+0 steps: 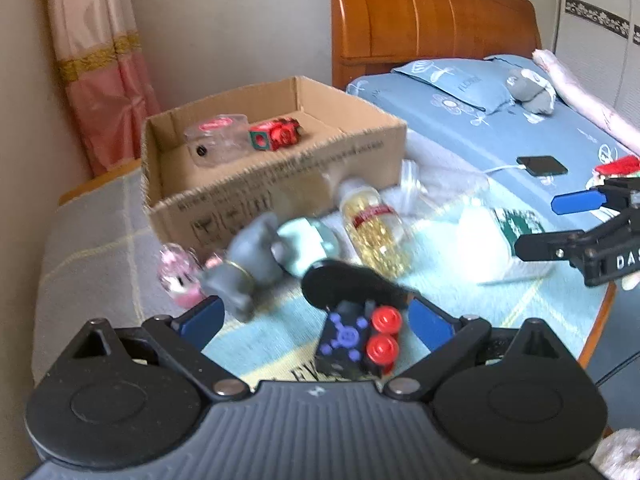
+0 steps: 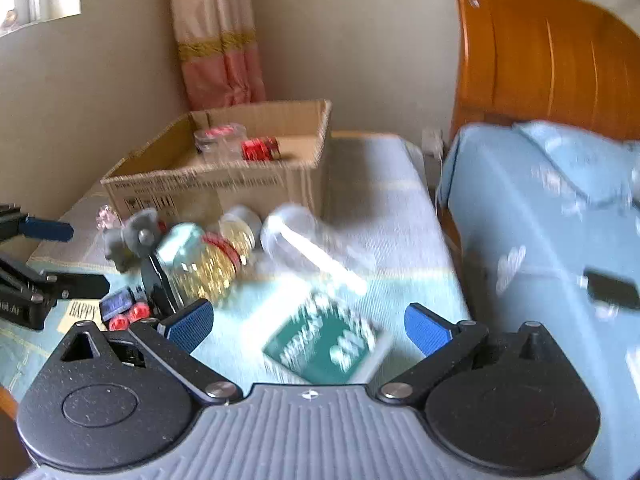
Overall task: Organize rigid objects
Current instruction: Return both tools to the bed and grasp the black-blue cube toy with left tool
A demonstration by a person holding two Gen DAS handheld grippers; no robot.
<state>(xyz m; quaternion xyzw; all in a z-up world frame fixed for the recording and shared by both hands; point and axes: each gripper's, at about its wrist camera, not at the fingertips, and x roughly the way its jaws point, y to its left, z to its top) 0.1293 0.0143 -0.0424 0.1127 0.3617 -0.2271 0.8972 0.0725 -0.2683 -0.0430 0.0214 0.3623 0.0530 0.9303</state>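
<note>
Left tongs (image 1: 316, 320) spread wide, low over the worktop (image 1: 276, 336), straddling a black block with red studs (image 1: 360, 344) without touching. Right tongs (image 2: 308, 324) likewise spread, above a green-and-white box (image 2: 328, 340) lying flat. Between them, a blurred heap: grey toy (image 1: 248, 268), pale teal jar (image 1: 308, 240), jar of gold beads (image 1: 376, 232). Behind, open cardboard box (image 1: 280, 184) holding a clear container (image 1: 216, 136) and red cube (image 1: 276, 134). Phone (image 1: 542, 165) on the bed (image 1: 500, 132) alongside.

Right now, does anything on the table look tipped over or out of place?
Yes. The bottle of gold beads lies on its side beside the cardboard box, among loose items not yet boxed.
</note>
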